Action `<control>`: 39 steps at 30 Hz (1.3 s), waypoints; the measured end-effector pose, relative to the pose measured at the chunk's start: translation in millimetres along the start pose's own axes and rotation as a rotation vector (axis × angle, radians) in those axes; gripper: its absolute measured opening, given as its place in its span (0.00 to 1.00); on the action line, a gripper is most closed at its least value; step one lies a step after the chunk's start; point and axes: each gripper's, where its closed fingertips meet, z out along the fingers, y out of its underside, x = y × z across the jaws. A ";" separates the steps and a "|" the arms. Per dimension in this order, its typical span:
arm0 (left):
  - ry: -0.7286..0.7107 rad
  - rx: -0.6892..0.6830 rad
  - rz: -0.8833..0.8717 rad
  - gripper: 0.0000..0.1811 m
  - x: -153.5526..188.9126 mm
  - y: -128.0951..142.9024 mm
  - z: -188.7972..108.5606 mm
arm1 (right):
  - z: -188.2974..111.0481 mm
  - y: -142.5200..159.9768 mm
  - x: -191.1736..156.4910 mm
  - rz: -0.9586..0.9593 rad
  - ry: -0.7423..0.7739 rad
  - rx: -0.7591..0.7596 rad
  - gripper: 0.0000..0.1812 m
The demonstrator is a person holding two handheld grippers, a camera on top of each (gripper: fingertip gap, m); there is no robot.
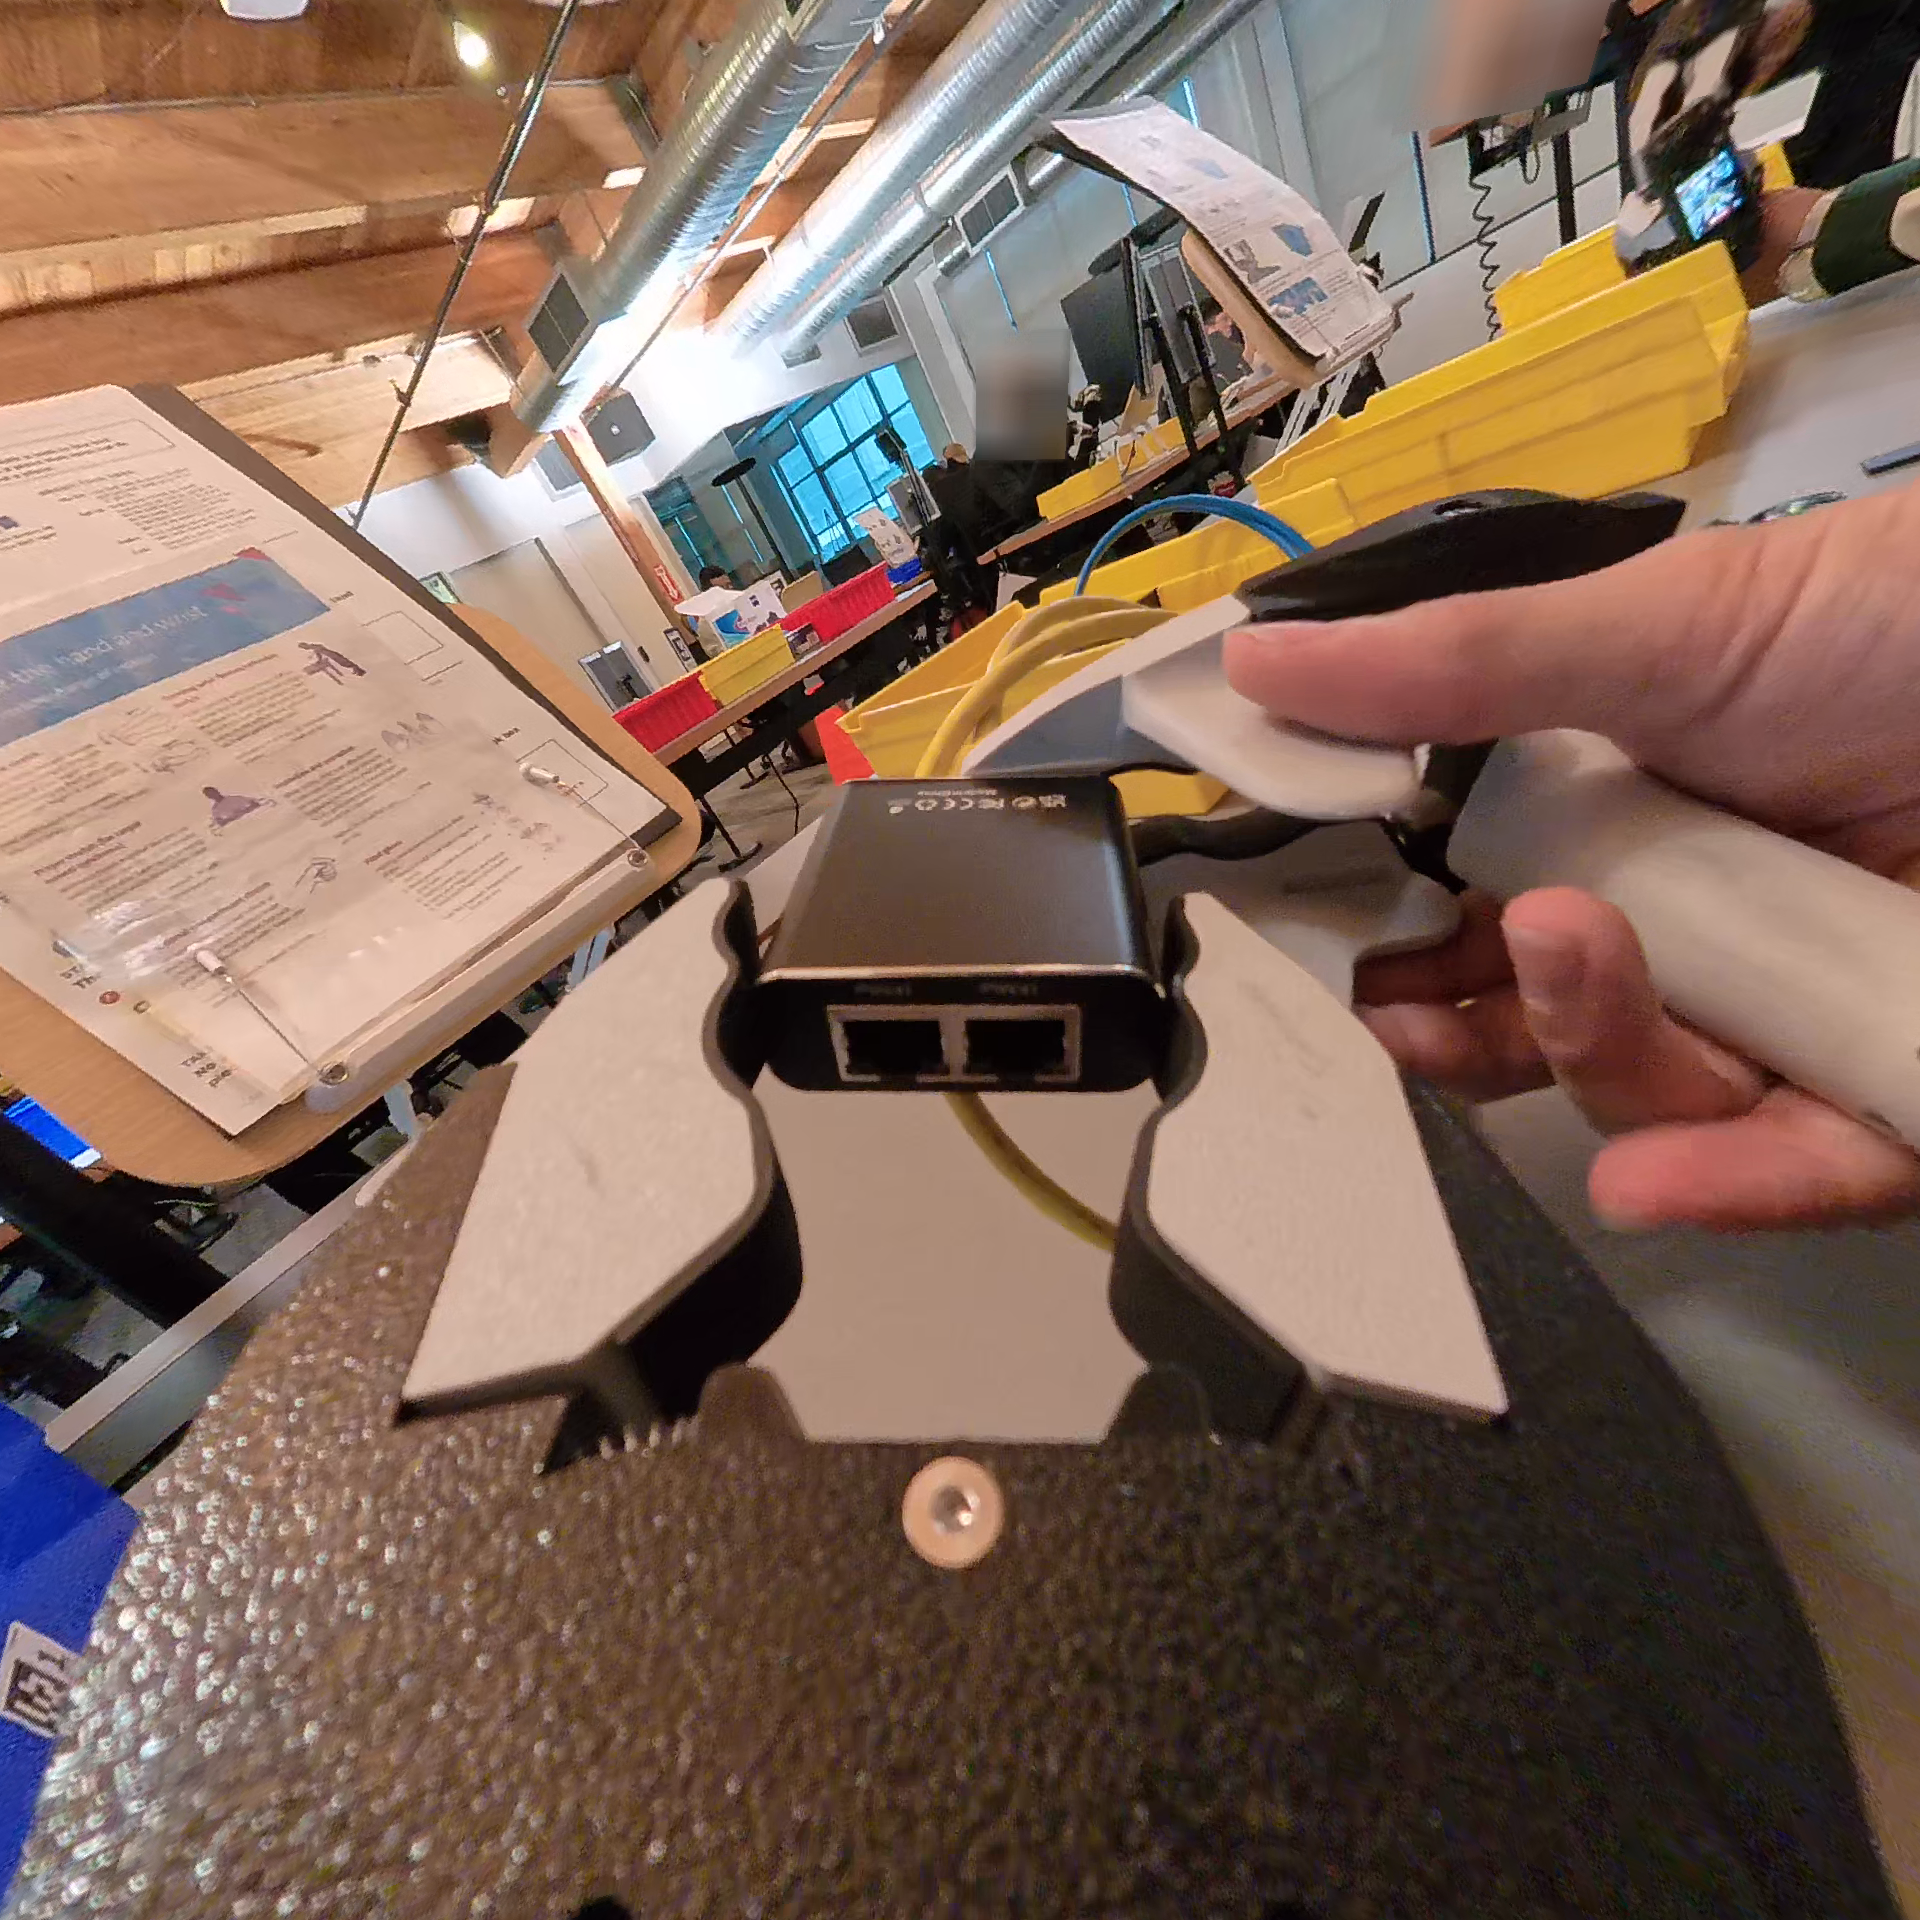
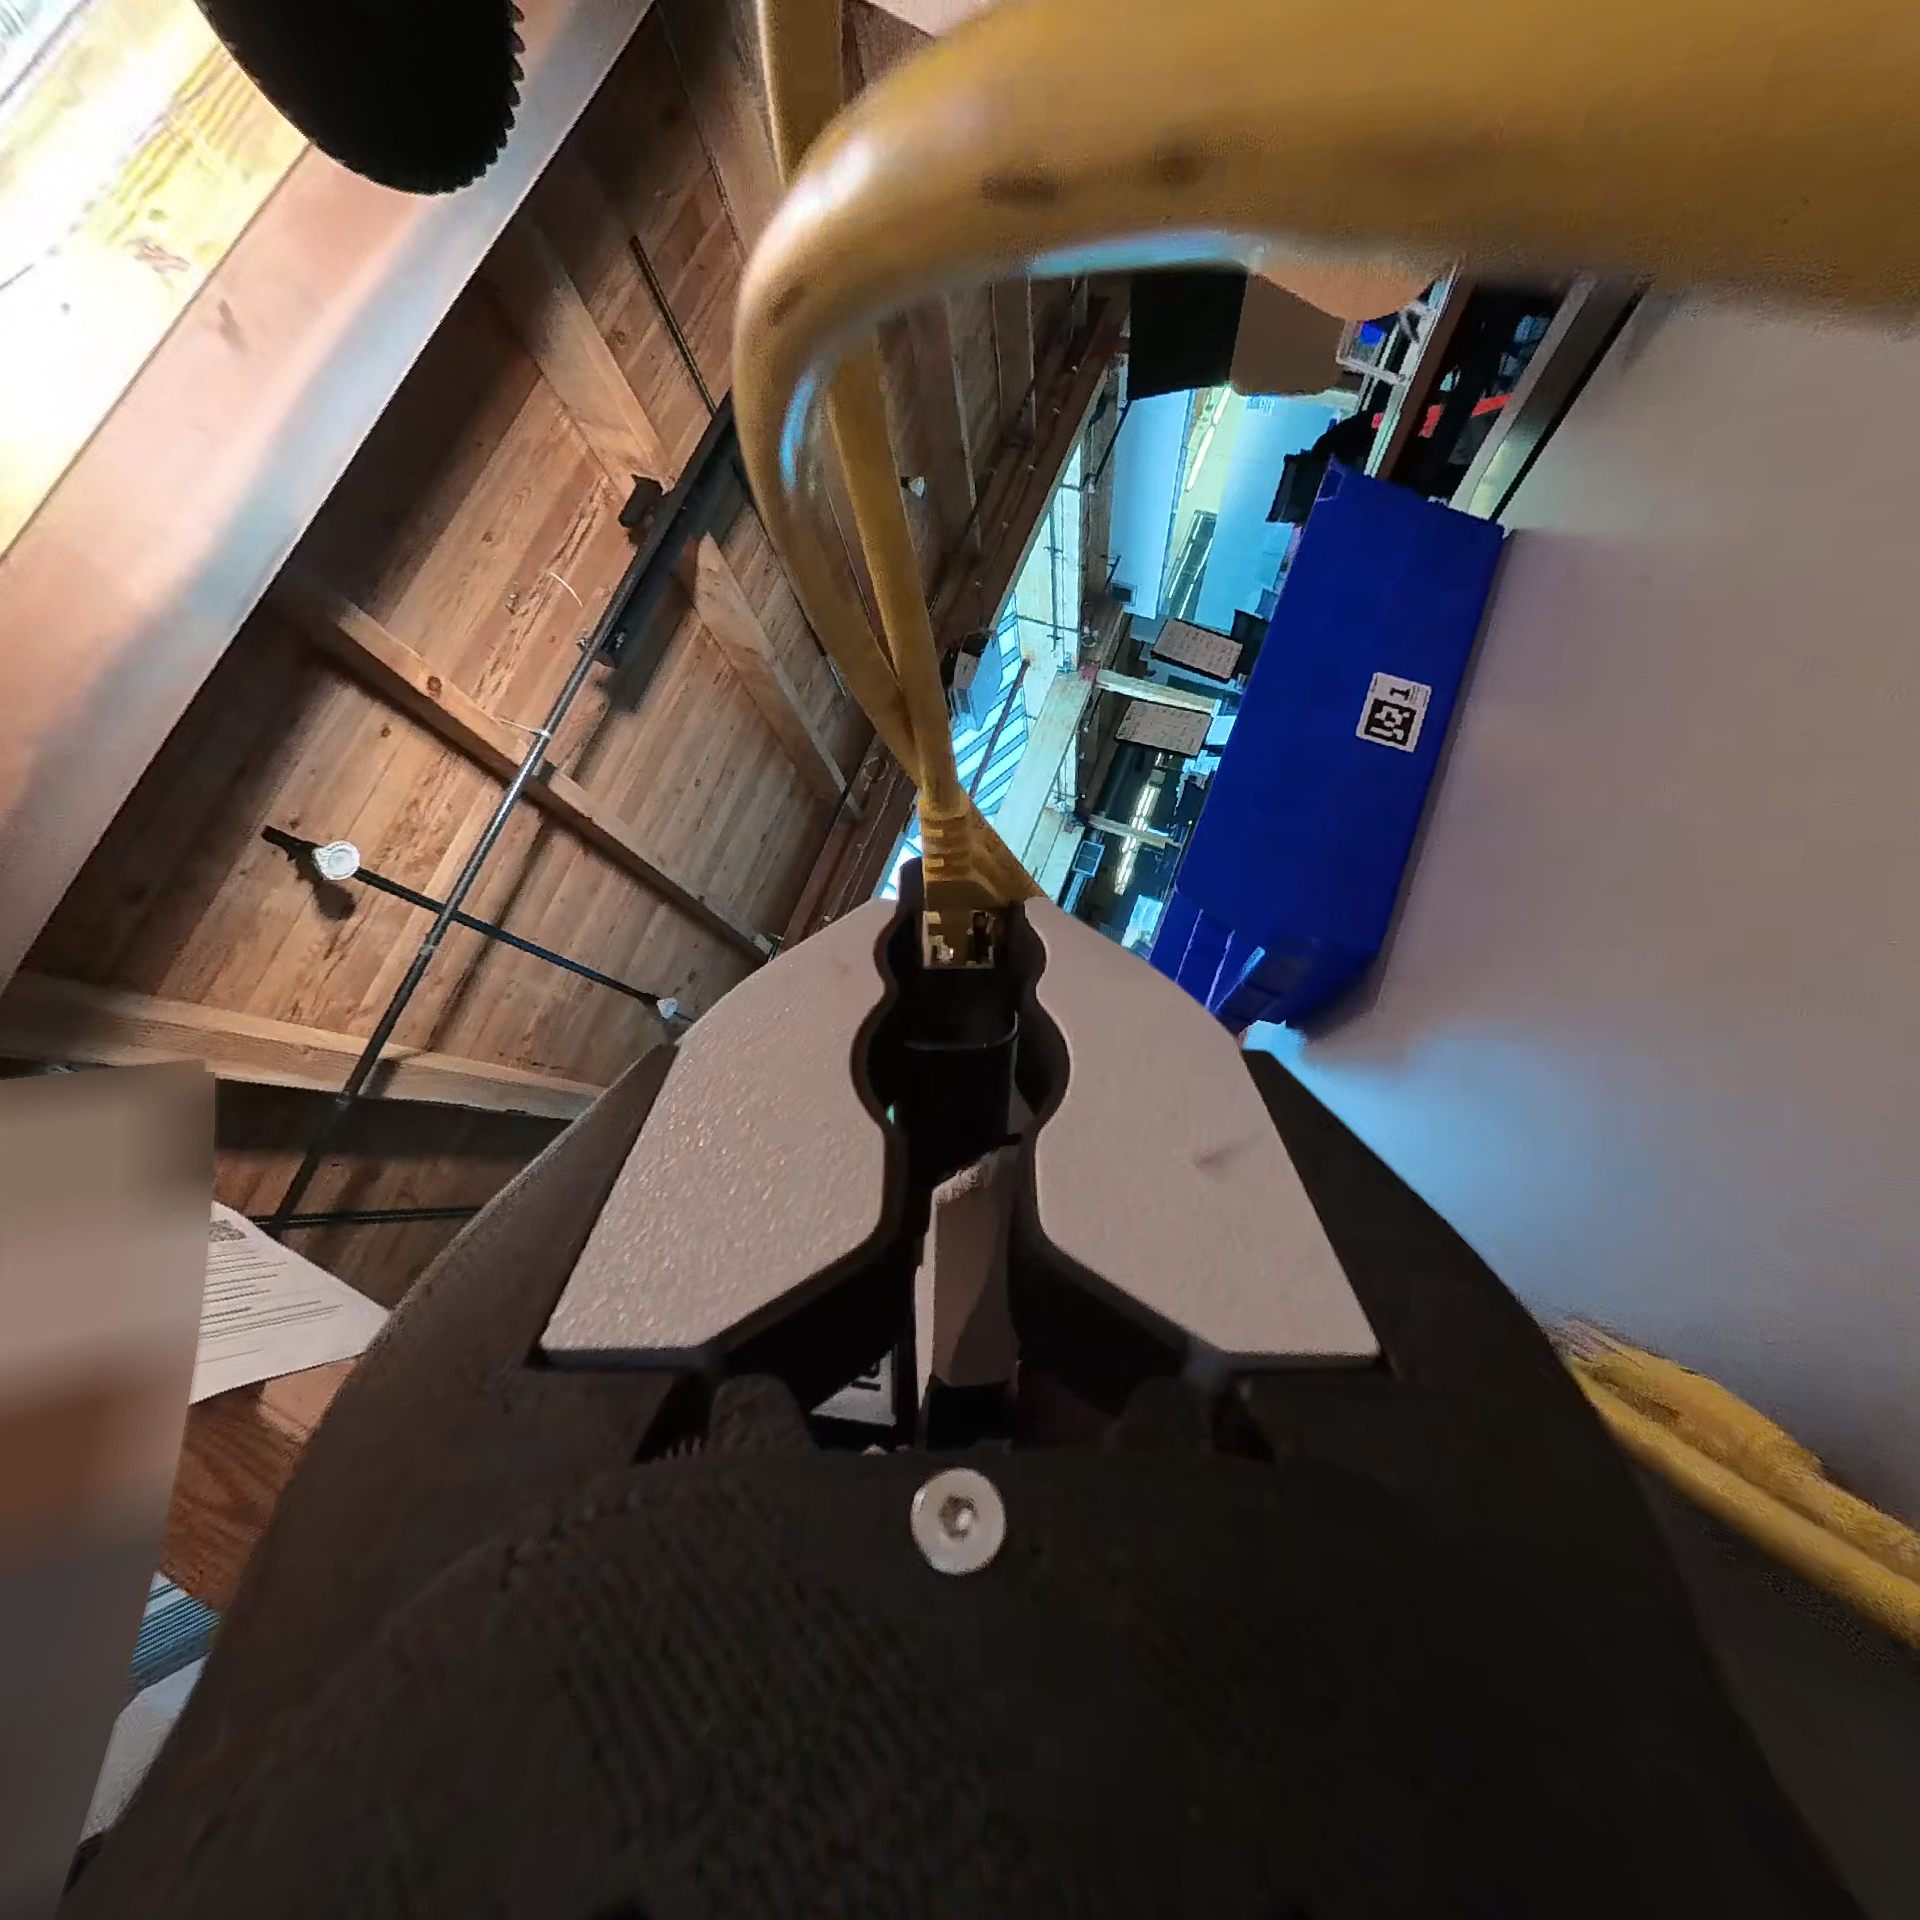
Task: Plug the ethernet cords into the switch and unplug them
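Starting at the left of the left wrist view, a wooden stand with a printed sheet [image 1: 260, 748] under clear plastic stood well outside your left finger. Your left gripper [image 1: 961, 987] was clamped on the black switch [image 1: 961, 894], one finger against each side wall, its body held off the table. Its two ports [image 1: 956, 1044] faced back toward the camera, both empty. A yellow cord [image 1: 1029, 1174] ran below the switch, between the fingers. Beyond the fingertips lay yellow bins [image 1: 1455, 416] holding coiled yellow and blue cable. To the right of your right-side finger, your hand [image 1: 1662, 831] gripped the white handle of the other gripper, which sat close beside the switch.

In the right wrist view, wooden boards [image 2: 416, 727] filled the area left of the fingers. Your right gripper [image 2: 961, 940] was closed narrowly, holding a yellow cord's plug [image 2: 961, 935] at the fingertips, the cord [image 2: 894, 582] looping forward and overhead. A blue bin [image 2: 1340, 727] stood to the right of the fingers.
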 end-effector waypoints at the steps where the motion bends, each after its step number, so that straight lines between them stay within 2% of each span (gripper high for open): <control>1: 0.000 -0.002 -0.003 0.40 -0.7 0.6 -0.2 | 0.4 0.3 0.7 0.007 0.002 -0.003 0.07; 13: -0.014 -0.011 -0.016 0.40 0.6 6.1 1.9 | -1.0 -1.4 9.5 -0.019 0.051 -0.009 0.07; 20: -0.015 -0.012 -0.012 0.40 0.6 10.0 2.6 | -2.1 -1.1 11.7 0.018 0.013 -0.015 0.07; 31: -0.017 -0.006 -0.031 0.40 4.7 13.0 5.6 | -6.6 -0.1 4.8 -0.188 -0.039 -0.091 0.06; 38: -0.066 -0.016 -0.060 0.40 -3.4 15.2 5.2 | 4.0 0.0 4.3 -0.271 -0.058 -0.144 0.07; 39: -0.064 -0.017 -0.090 0.40 -4.2 16.8 5.5 | 5.6 0.5 3.7 -0.288 -0.063 -0.149 0.05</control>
